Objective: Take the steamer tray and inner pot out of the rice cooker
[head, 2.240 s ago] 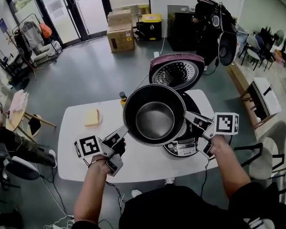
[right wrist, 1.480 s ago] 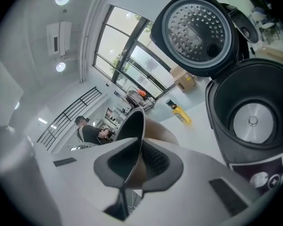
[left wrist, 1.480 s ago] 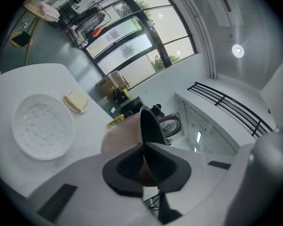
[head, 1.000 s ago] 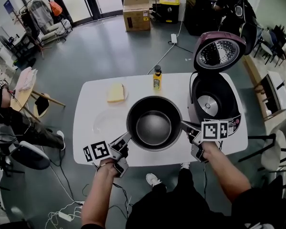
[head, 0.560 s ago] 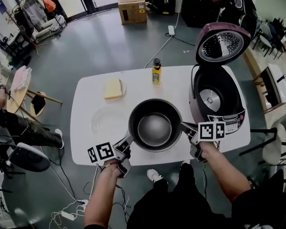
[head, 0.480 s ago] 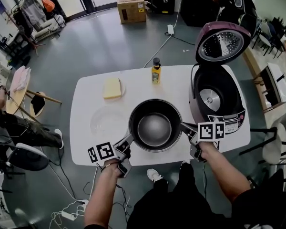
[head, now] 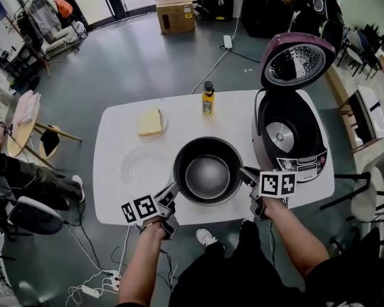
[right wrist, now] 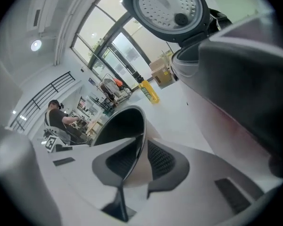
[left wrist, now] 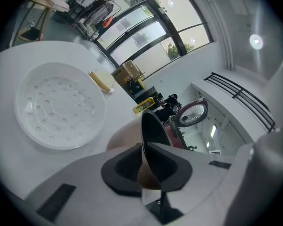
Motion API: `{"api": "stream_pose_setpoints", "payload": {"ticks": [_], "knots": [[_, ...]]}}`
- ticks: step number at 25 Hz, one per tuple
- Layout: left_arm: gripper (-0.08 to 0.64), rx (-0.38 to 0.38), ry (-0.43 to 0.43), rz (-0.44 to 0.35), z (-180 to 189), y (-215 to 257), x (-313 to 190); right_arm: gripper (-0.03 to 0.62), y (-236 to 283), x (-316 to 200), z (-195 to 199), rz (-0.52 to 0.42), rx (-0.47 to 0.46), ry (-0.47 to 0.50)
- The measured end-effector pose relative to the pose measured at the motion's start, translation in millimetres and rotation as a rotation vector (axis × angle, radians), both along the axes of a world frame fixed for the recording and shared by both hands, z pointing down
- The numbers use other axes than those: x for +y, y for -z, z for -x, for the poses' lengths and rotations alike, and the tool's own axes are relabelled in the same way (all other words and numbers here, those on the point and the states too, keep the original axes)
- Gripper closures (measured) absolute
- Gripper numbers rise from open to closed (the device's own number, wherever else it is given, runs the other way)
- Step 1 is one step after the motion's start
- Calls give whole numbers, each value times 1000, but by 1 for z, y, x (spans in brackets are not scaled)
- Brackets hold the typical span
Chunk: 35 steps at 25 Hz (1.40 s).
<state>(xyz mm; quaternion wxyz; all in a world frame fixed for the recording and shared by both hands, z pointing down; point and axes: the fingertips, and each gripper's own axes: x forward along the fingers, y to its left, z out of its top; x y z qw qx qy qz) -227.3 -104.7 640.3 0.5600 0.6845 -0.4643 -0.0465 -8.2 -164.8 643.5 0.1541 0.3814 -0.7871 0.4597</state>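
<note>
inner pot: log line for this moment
inner pot on table | left gripper, right gripper on rim, jaws just eased wider | steamer tray on table | rice cooker open

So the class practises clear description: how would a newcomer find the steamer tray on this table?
Start at the white table. Left of the dark inner pot, on the near side of the yellow block, lies the steamer tray. It alone is a flat white disc dotted with holes.

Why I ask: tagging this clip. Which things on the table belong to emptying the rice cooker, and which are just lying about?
Job in hand: inner pot, steamer tray, rice cooker.
Lying about: yellow bottle, yellow block on a small plate.
</note>
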Motion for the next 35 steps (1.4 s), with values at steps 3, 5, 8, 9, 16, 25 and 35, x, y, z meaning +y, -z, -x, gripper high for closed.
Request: {"api": "stream_pose_setpoints", "payload": {"ticks": [3, 5, 8, 9, 16, 25, 35], "knots": [[493, -162, 24, -54, 9, 9, 2, 472, 14, 4, 0, -107, 79, 25], [425, -285, 41, -122, 18, 28, 1, 451, 33, 5, -1, -205, 141, 51], [403, -453, 54, -255, 26, 70, -3, 451, 74, 2, 1, -370, 210, 82], [394, -516, 52, -304, 26, 85, -3, 451, 89, 2, 3, -429, 231, 92], [467, -862, 159, -623, 22, 191, 5, 451, 195, 14, 19, -829, 328, 105], [565, -1004, 199, -731, 3, 249, 31, 592, 278, 54, 26, -1085, 334, 35], [565, -993, 174, -679, -2, 231, 47, 594, 274, 73, 38, -1083, 299, 81]]}}
